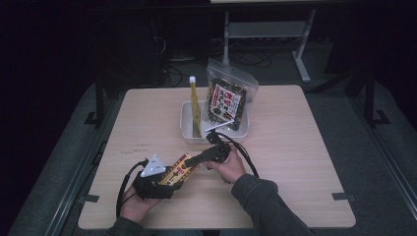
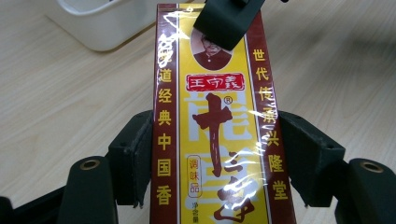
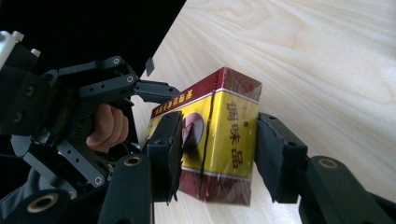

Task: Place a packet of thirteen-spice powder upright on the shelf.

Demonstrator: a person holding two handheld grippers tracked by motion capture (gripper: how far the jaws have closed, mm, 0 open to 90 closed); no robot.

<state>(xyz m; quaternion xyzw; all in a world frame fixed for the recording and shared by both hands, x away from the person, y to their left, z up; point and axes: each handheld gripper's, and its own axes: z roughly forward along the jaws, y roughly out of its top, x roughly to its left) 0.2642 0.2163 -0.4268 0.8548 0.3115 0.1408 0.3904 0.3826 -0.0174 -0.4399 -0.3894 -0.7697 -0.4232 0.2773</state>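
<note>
Spice box (image 1: 179,168) | gripped by left tongs (image 1: 164,179) | right tongs (image 1: 193,161) clamp opposite end

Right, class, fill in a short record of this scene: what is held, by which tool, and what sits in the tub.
held item: red and yellow box, above the table
left tool: shut on one end of the box
right tool: shut on the other end
tub: white, beyond the box
in tub: snack bag and tall yellow packet, both upright
</note>
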